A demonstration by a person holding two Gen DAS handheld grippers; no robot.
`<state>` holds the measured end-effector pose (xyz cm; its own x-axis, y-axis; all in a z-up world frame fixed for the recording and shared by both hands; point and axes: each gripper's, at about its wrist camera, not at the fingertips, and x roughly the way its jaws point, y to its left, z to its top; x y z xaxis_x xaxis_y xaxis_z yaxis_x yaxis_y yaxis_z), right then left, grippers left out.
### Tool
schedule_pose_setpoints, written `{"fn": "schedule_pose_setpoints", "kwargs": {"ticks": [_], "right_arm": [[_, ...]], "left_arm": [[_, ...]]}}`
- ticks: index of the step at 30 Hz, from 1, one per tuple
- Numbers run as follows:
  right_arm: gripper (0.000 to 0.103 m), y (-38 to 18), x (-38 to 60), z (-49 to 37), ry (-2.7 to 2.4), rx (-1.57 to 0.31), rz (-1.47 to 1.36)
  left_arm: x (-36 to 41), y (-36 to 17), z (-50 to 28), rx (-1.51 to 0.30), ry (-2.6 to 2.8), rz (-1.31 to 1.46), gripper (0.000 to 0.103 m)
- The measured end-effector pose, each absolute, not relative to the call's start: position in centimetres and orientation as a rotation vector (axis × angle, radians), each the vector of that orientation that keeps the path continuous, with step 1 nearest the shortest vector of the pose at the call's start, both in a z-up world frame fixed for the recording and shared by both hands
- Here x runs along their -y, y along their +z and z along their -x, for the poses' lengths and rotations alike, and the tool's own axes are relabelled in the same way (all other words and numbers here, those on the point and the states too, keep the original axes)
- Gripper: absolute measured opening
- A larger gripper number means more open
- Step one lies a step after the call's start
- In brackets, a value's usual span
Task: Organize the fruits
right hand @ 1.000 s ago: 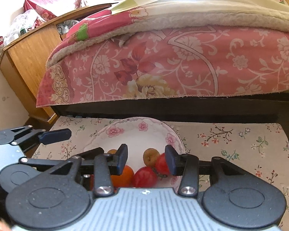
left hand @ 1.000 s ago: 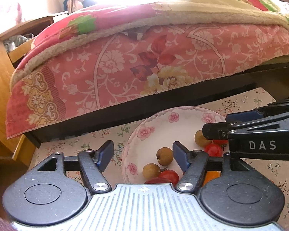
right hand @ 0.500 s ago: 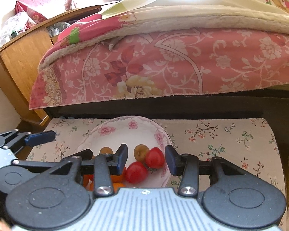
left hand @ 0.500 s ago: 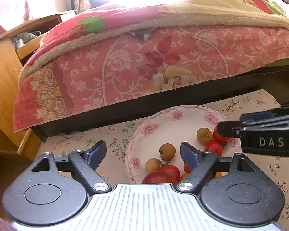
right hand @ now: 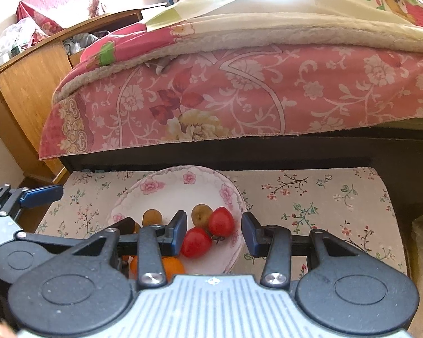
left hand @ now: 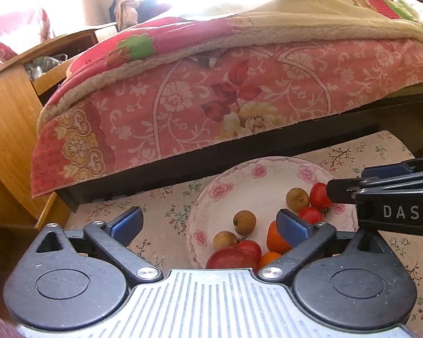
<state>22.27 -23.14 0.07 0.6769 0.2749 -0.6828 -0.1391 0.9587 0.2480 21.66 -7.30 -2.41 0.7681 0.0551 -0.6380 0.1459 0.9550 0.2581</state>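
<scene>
Both grippers are held low and level over a small table, pointing toward the bed. The left gripper [left hand: 208,222] has its blue-padded fingers spread wide with nothing between them; its right finger hangs above the near right part of the floral plate [left hand: 239,186], its left finger over bare cloth. The right gripper [right hand: 214,229] is also spread and empty, its fingers flanking two red tomatoes [right hand: 196,242] at the plate's near right.

The fruits all lie on that plate, a shallow round white dish with pink roses printed round a scalloped rim. It rests on a beige tablecloth [right hand: 310,197] sprinkled with small flower sprigs. The fruits are smooth and round: glossy red tomatoes, matt tan longans [left hand: 244,222] with speckled skin, and bright oranges [left hand: 276,238] near the front edge. Behind the table hangs a pink floral quilt [left hand: 211,98] with a fleecy cream border, and to the far left stands a wooden cabinet [right hand: 28,84].

The left wrist view shows three longans and a large tomato [left hand: 230,258] at the plate's near rim, plus the right gripper's black body lettered DAS entering from the right. The right wrist view hides much of that behind its own finger, yet shows the table's whole right end and the left gripper's blue tip at the left.
</scene>
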Motion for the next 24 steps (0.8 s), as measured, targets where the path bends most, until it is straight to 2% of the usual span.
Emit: {"fn": "schedule_pose_setpoints", "kwargs": {"ticks": [24], "right_arm": [[0.047, 1.9, 23.6, -17.6, 0.146, -0.782, -0.152]], "left_arm": [[6.6, -1.7, -18.4, -0.74, -0.042, -0.183, 0.103]]}}
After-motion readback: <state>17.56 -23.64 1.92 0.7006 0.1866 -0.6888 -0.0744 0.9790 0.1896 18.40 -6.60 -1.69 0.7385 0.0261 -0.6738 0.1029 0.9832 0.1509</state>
